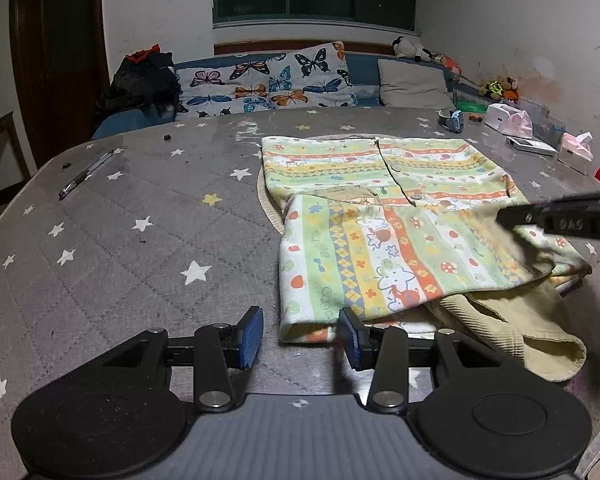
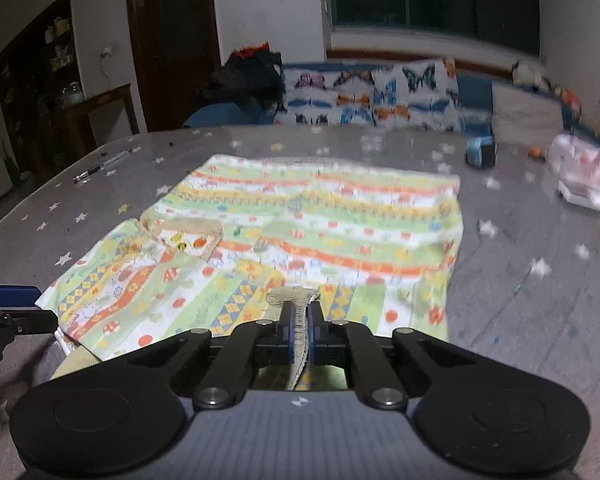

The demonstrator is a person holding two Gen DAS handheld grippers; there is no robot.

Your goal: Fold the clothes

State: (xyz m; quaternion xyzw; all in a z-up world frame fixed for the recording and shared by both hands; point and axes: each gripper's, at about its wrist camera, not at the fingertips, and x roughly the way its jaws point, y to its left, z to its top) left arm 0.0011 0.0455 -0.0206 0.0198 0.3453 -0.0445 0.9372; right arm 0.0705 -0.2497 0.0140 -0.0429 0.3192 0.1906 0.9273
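A patterned jacket (image 1: 384, 208) lies on our star-print table (image 1: 140, 216), one sleeve folded across its front and a ribbed cuff (image 2: 296, 300) clamped between the jaws of our right gripper (image 2: 299, 330). Our left gripper (image 1: 300, 334) hovers at the jacket's near corner, jaws apart and holding nothing. A pen (image 1: 86, 174) lies well apart, far left.

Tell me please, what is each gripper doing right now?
Left gripper: open, nothing between its jaws.
Right gripper: shut on the garment's ribbed cuff.
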